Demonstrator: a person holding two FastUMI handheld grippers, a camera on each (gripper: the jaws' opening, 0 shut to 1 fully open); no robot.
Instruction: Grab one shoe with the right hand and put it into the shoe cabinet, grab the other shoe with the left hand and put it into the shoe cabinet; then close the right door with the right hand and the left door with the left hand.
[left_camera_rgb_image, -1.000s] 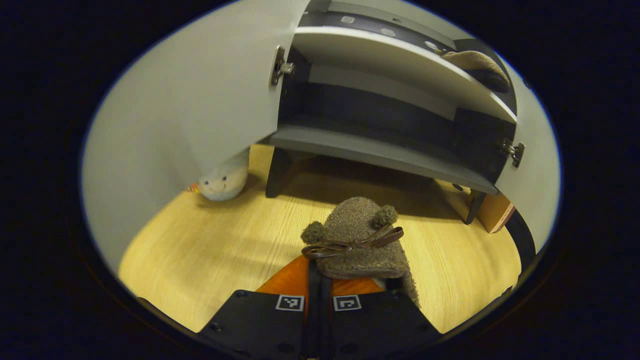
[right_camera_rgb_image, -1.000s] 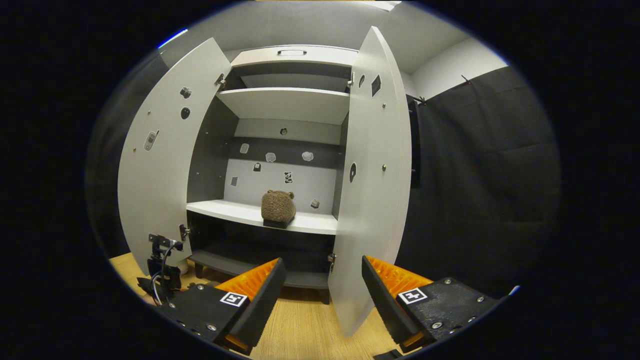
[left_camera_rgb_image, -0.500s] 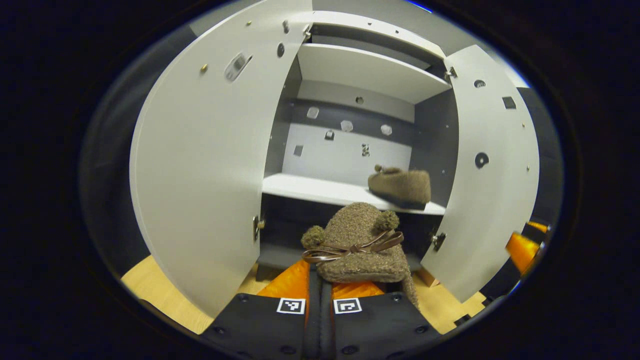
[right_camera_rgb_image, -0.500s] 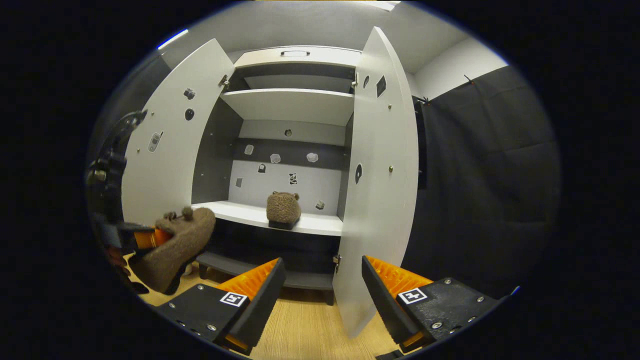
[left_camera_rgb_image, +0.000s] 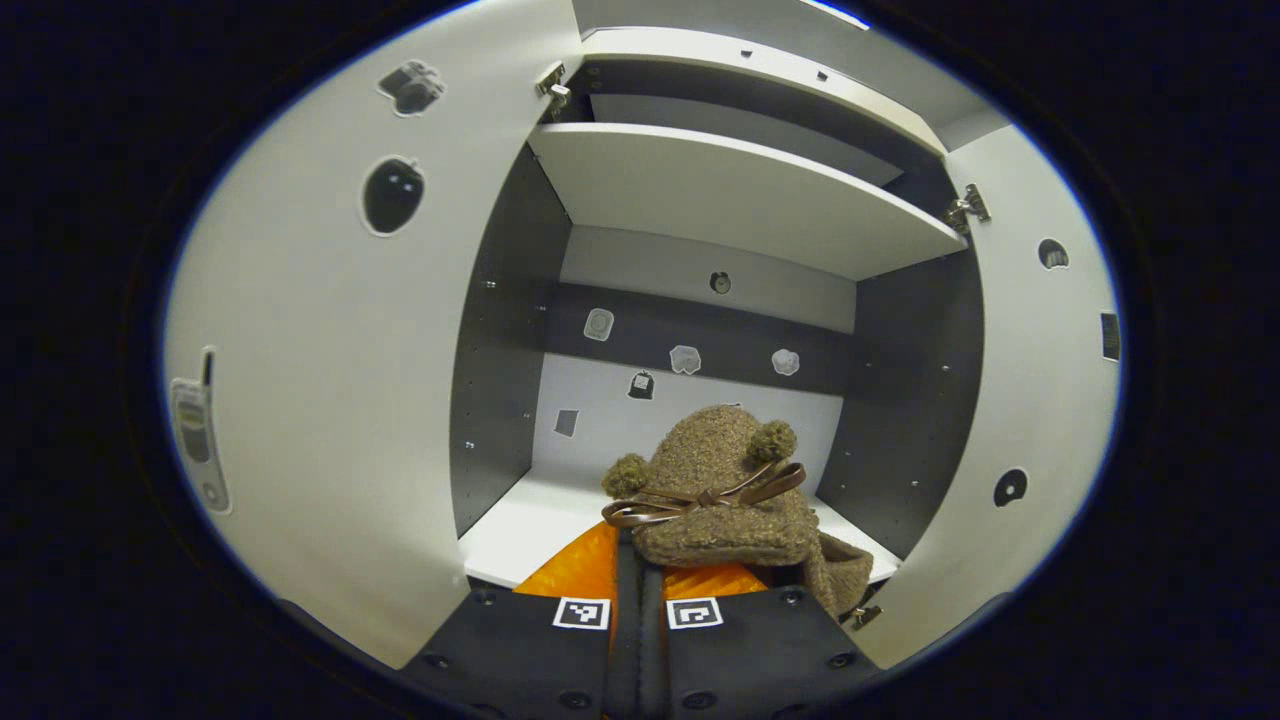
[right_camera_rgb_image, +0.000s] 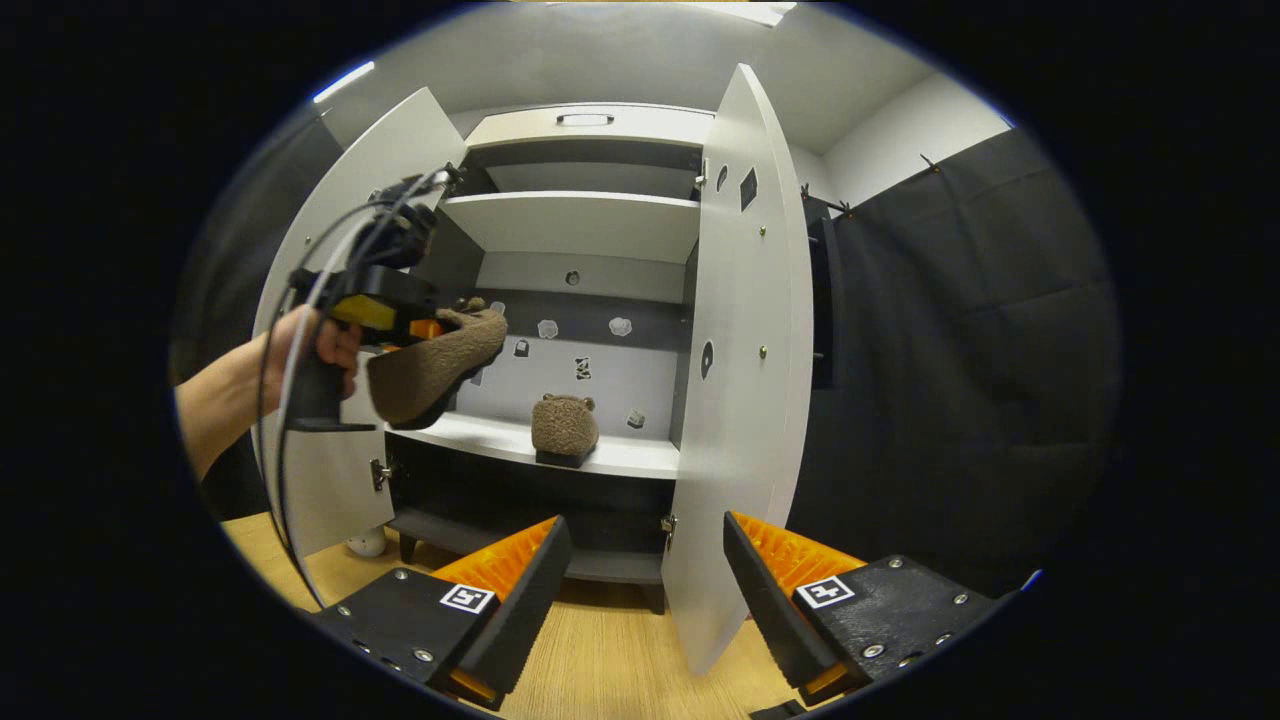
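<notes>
One shelved shoe (left_camera_rgb_image: 845, 570) mostly behind held shoe (left_camera_rgb_image: 715, 490)

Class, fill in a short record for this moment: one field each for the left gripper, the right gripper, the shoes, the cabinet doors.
left gripper: shut on the held shoe, raised in front of the middle shelf
right gripper: open, holding nothing
other shoe: resting on the middle shelf
left door: open
right door: open
</notes>
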